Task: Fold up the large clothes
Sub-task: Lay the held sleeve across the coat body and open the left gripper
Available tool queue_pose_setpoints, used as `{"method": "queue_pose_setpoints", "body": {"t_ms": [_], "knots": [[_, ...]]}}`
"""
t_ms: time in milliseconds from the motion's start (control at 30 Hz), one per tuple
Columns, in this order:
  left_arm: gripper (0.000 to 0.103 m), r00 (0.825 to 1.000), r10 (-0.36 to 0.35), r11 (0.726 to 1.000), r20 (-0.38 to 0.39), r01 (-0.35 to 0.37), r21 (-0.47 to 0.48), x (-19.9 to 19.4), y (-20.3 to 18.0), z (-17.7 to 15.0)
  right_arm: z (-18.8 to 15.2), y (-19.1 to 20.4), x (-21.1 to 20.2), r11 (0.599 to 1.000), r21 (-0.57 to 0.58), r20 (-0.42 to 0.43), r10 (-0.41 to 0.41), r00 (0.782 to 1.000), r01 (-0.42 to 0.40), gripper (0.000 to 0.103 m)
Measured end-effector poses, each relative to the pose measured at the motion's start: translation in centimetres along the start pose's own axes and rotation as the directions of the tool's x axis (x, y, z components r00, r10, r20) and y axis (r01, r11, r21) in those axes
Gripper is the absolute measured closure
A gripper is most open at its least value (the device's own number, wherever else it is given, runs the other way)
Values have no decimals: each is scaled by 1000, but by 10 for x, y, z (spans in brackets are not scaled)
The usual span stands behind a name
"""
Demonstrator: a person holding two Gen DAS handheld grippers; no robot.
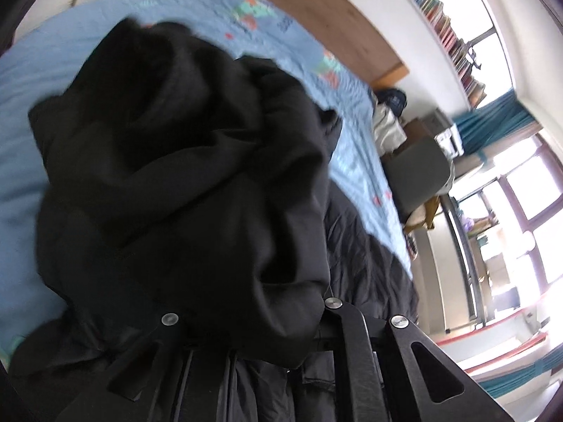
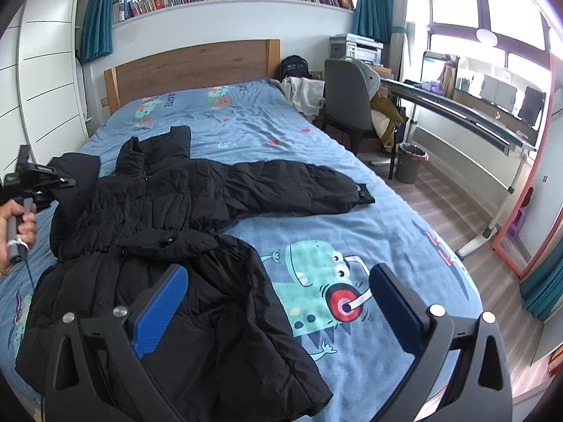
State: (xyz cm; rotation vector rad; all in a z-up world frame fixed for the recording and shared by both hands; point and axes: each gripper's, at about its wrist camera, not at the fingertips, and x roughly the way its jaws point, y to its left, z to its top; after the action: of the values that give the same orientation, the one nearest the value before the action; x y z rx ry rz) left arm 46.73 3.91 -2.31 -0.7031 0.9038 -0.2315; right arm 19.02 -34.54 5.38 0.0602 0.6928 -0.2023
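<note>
A large black puffer coat (image 2: 169, 211) lies spread on the blue bed sheet (image 2: 352, 239), one sleeve (image 2: 299, 186) stretched to the right. My left gripper (image 2: 59, 179) is at the coat's left side, shut on a bunch of black fabric, likely the other sleeve, which it holds lifted. In the left wrist view that black fabric (image 1: 183, 176) fills the frame and hides the fingertips. My right gripper (image 2: 278, 302) is open and empty, with blue pads (image 2: 158, 309), hovering above the coat's lower hem and the dinosaur print.
The bed has a wooden headboard (image 2: 193, 66). A grey chair (image 2: 346, 98) with clothes, a desk (image 2: 457, 109) and a bin (image 2: 410, 161) stand to the right. White wardrobe doors (image 2: 42, 88) are on the left. Wood floor runs along the bed's right side.
</note>
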Motion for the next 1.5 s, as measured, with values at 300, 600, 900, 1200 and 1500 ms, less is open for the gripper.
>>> {"method": "queue_pose_setpoints", "body": {"t_ms": [300,600,900,1200,1500], "knots": [[60,995,23,999,-101,-19,41,44,-7,-30,-6,7,23,1000,-3,-34,29,999,-29,0],[53,992,24,991,-128,-7,134,20,-26,-41,0,27,17,998,-30,-27,60,998,-60,0],[46,990,141,964,6,-138,227,-59,-8,-14,39,94,18,971,-124,-19,202,979,-203,0],[41,963,223,913,149,-260,315,-74,-31,74,147,205,53,907,-258,75,363,929,-333,0],[41,942,324,896,92,-336,292,-1,20,78,147,312,197,876,-295,-114,364,924,-381,0]]}}
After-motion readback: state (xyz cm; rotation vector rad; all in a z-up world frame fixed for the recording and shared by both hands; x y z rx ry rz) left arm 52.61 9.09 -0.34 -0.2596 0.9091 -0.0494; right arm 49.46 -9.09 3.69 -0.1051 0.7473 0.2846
